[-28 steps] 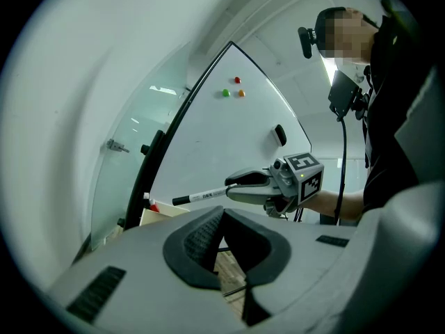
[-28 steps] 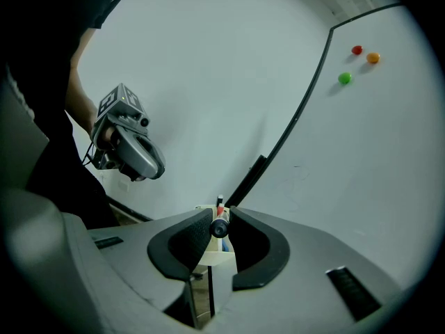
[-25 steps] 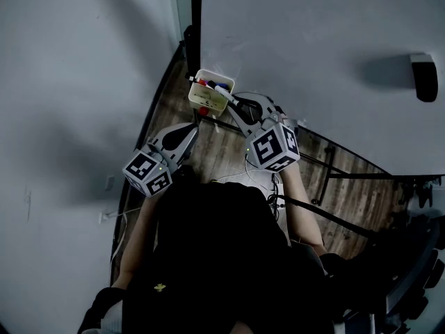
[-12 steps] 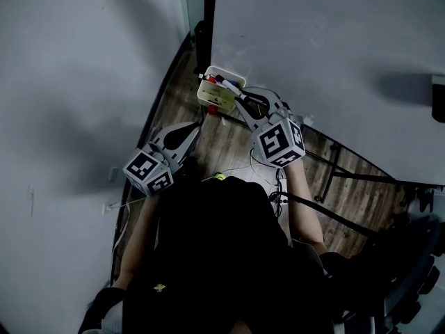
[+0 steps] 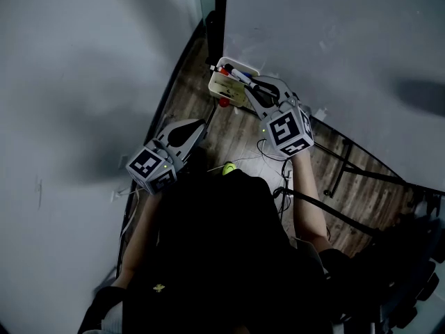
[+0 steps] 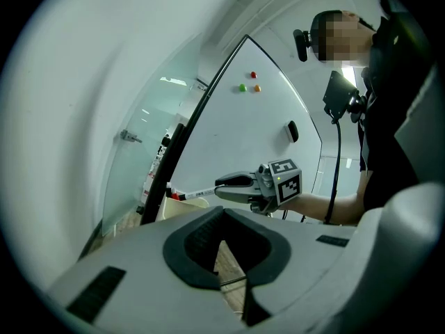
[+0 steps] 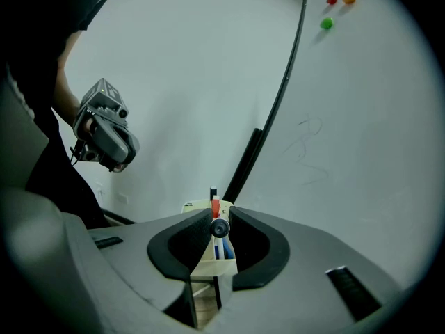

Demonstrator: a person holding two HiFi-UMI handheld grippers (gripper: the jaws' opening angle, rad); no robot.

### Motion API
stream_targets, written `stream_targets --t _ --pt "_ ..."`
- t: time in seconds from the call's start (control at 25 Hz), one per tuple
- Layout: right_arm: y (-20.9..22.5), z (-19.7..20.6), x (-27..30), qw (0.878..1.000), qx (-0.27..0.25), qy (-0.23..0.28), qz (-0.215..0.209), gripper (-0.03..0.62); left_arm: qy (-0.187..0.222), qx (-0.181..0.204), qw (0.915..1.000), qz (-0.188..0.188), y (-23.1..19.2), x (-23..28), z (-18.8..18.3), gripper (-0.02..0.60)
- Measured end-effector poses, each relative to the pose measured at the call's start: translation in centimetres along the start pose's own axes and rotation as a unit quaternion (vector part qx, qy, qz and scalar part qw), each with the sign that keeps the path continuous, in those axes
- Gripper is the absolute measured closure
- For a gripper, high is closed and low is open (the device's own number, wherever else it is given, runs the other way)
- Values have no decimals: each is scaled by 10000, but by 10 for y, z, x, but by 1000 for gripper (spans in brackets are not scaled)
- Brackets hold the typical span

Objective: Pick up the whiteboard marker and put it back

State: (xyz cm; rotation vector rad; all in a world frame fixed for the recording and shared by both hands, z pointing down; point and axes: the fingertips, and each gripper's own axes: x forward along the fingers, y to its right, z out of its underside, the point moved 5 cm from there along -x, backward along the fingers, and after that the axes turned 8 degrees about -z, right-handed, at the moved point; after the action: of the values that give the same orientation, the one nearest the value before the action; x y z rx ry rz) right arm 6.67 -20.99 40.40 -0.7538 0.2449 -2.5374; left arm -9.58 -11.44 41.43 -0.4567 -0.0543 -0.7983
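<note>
My right gripper [image 5: 259, 89] is shut on a whiteboard marker [image 5: 243, 75] with a white barrel and a dark cap. The marker points at the cream holder box [image 5: 224, 89] that hangs at the whiteboard's lower edge, and its tip is over the box's opening. In the right gripper view the marker's round butt [image 7: 220, 228] sits pinched between the pads, with the holder [image 7: 207, 264] and its red and blue markers straight behind. From the left gripper view, the marker [image 6: 198, 191] reaches out above the holder [image 6: 182, 207]. My left gripper [image 5: 198, 127] hangs shut with nothing in it, to the holder's lower left.
The whiteboard [image 5: 334, 54] fills the right, with its black frame edge [image 7: 274, 110] and three coloured magnets [image 7: 339, 0]; an eraser [image 6: 292, 131] sticks to it. Its black stand legs [image 5: 348, 169] cross the wood floor [image 5: 229, 138]. A pale wall [image 5: 83, 82] closes the left.
My right gripper has carried the marker closer to the holder, so its tip now lies over the box. The left gripper has hardly moved.
</note>
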Motion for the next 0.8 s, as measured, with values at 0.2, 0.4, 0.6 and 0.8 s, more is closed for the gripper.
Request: stream_targets --t 0.2,0.4,0.6,0.8 --pt "5 6 6 9999 111 46 -46 513 -78 -12 9999 -108 1 -5 -2 560" --pt "5 12 10 9997 215 90 -66 513 -143 -58 9997 -194 2 -9 3 560" --pt "6 18 12 9993 363 87 -40 513 -229 -99 9996 -126 5 -7 9 560" --pt "9 27 12 9990 444 -15 0 514 -243 -104 9996 -18 5 1 7 560"
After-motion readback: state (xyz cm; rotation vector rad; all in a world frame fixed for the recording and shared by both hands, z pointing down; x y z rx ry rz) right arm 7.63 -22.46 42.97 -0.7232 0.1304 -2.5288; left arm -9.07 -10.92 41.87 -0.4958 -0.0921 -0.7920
